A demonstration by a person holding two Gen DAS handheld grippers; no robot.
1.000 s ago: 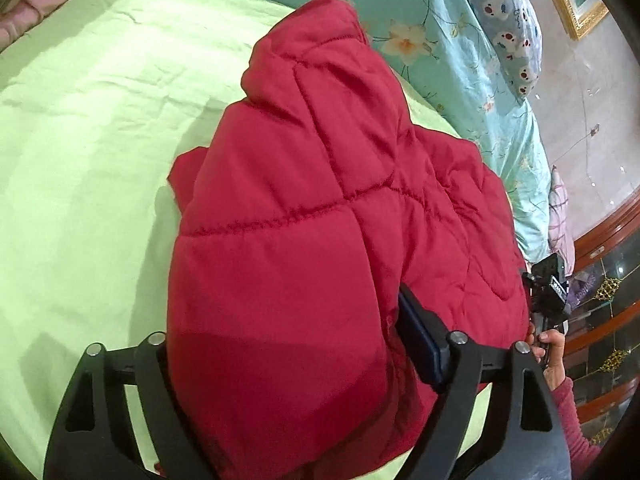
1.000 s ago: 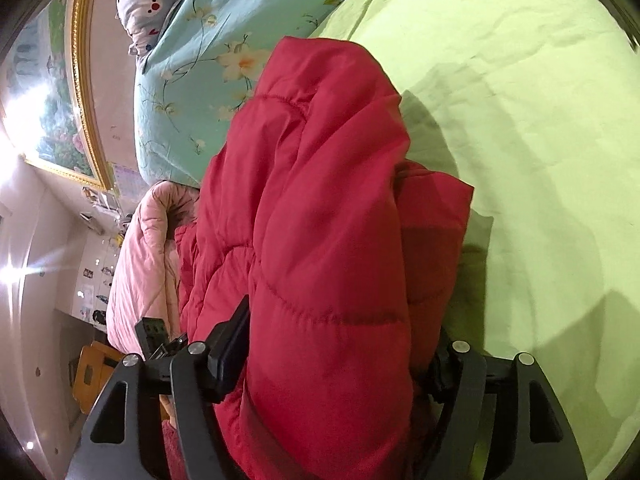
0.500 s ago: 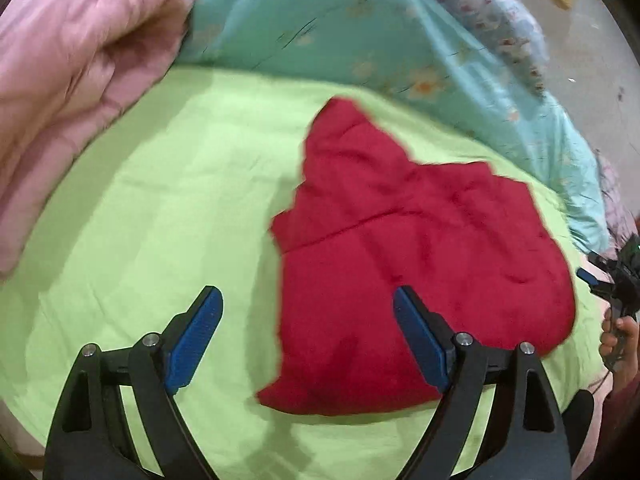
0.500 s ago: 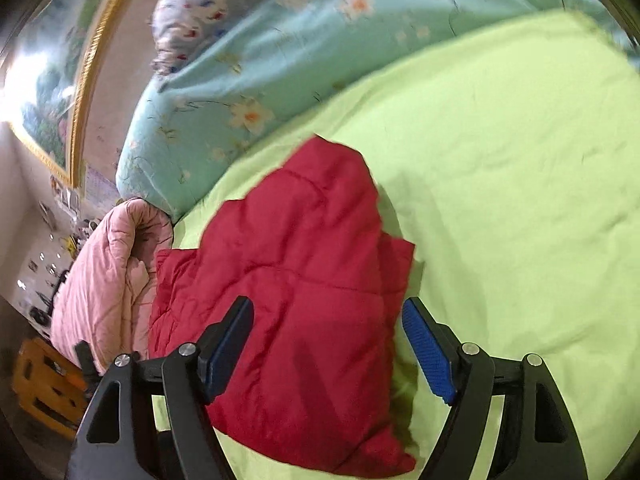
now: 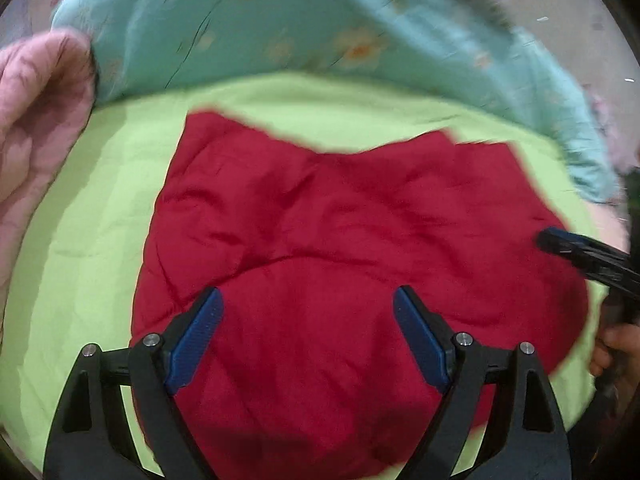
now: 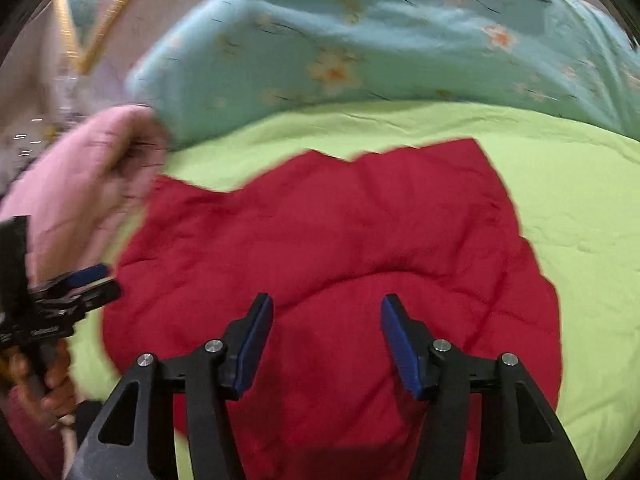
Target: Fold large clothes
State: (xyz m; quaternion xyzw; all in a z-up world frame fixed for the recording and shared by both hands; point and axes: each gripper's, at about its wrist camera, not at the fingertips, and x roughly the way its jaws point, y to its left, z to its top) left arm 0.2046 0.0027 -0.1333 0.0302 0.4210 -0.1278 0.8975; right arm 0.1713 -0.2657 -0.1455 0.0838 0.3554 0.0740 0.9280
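Note:
A red quilted jacket [image 5: 340, 240] lies folded and flat on the lime green bed sheet [image 5: 80, 240]; it also shows in the right wrist view [image 6: 340, 232]. My left gripper [image 5: 308, 300] is open and empty, hovering above the jacket's near part. My right gripper [image 6: 326, 304] is open and empty, also above the jacket's near part. The right gripper shows at the right edge of the left wrist view [image 5: 576, 252], and the left gripper at the left edge of the right wrist view [image 6: 76, 292]. Both views are blurred by motion.
A turquoise floral duvet [image 5: 320, 32] lies across the far side of the bed. A pink quilt [image 5: 36, 128] is bunched at the left; it also shows in the right wrist view [image 6: 88, 176]. Green sheet [image 6: 580, 200] surrounds the jacket.
Both grippers let go of the jacket, opened and pulled back and up. The jacket now lies flat on the sheet, and both views have swung to face the duvet.

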